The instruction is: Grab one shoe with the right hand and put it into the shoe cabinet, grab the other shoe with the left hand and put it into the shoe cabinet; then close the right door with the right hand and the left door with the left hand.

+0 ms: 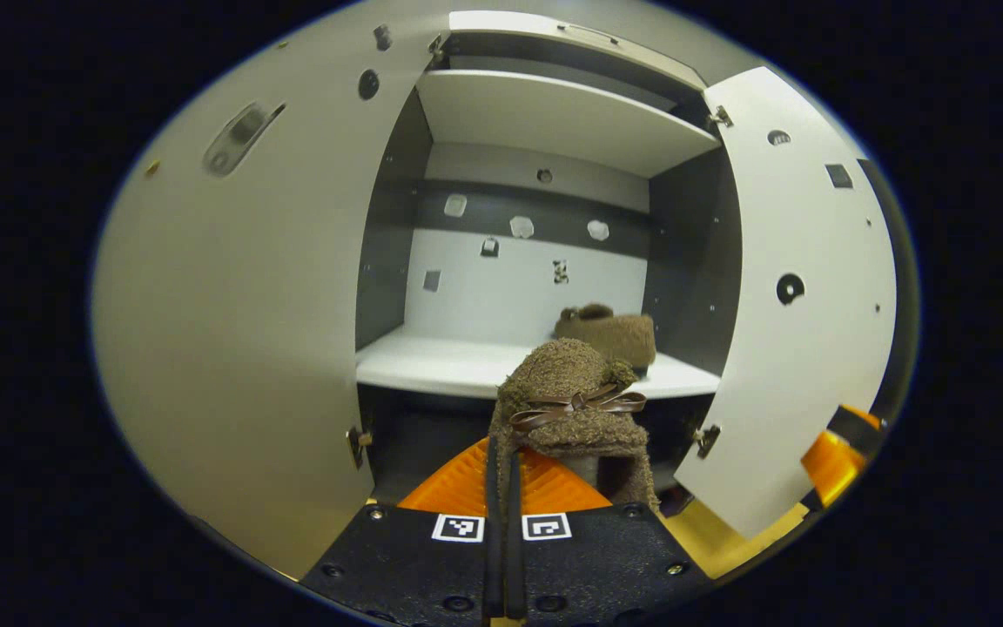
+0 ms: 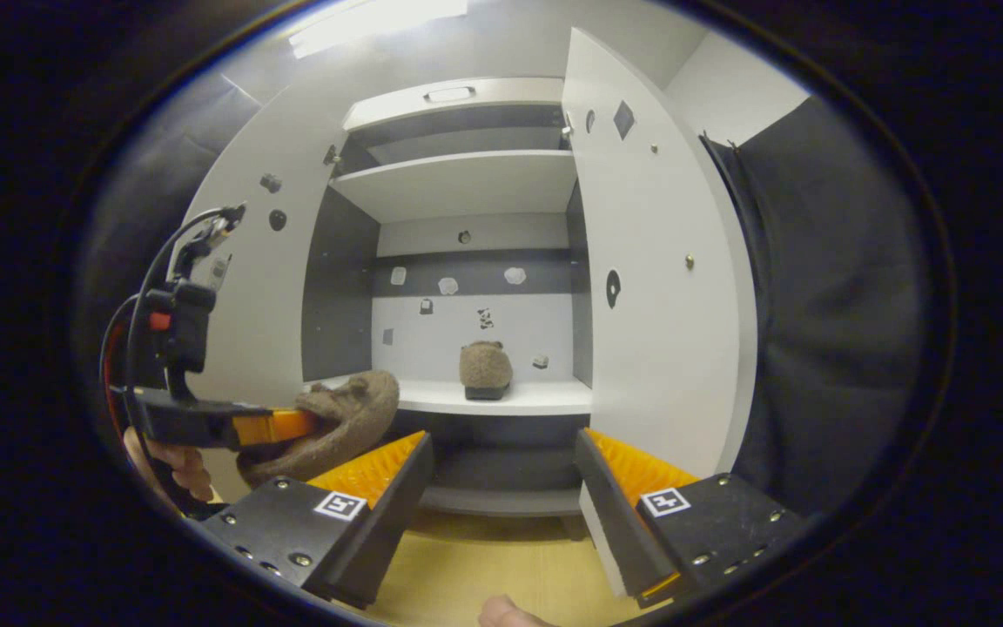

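Second shoe going in: left tongs (image 1: 501, 488) clenched on fuzzy shoe (image 1: 573, 405), shelf (image 1: 449, 366) just ahead, first shoe (image 2: 485, 367) already there. Right tongs (image 2: 501, 488) released, empty. Next: push forward, release onto the shelf.

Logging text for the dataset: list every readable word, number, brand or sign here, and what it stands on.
None can be read.
Black-and-white square marker tags on the left gripper and right gripper: patterns, not text.
Small stickers on the white shoe cabinet's back wall: too small to read.
Fuzzy brown shoes: no label.

Black cloth (image 2: 824, 331) hangs at right; wooden floor (image 2: 475, 566) below.
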Demonstrator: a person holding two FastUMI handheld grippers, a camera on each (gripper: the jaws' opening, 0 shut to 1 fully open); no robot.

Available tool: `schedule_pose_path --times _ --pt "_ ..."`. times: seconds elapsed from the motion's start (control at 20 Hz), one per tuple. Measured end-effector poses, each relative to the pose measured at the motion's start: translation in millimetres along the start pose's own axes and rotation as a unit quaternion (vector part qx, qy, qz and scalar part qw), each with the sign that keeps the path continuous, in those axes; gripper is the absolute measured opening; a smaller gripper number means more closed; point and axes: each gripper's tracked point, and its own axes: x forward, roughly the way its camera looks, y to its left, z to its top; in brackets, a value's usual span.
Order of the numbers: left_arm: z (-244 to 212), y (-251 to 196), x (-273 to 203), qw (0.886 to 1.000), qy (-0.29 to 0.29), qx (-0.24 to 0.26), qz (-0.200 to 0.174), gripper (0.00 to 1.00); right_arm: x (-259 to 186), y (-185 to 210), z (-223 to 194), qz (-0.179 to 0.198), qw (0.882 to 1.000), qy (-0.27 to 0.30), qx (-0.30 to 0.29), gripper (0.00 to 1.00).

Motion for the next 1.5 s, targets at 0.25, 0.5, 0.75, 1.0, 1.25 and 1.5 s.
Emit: schedule_pose_path --times 0.25,0.5,0.75,1.0,1.25,1.5 --pt "70.7 3.9 38.7 0.998 -0.053 -0.012 0.030 0.01 -0.6 4.3 7.8 0.022 1.000 -0.009 0.009 0.98" --pt "111.3 14.7 91.5 0.995 -0.079 -0.037 0.044 0.02 1.2 4.4 14.2 0.031 0.999 -0.020 0.022 0.98" --pt "113.4 15.1 161.9 0.996 -0.062 -0.041 0.045 0.02 -2.8 4.8 11.5 0.035 0.999 -0.020 0.024 0.98" --pt "83.0 30.0 218.4 0.996 -0.026 -0.045 0.067 0.02 -11.0 1.0 8.7 0.032 0.999 -0.024 0.014 0.99" --pt "72.7 37.8 230.3 0.996 -0.022 -0.043 0.081 0.02 -13.6 -0.5 0.8 0.034 0.999 -0.015 0.019 0.97" --pt "64.8 37.4 234.9 0.997 -0.005 -0.023 0.080 0.05 -20.7 1.9 2.7 0.033 0.999 -0.017 0.019 0.99"
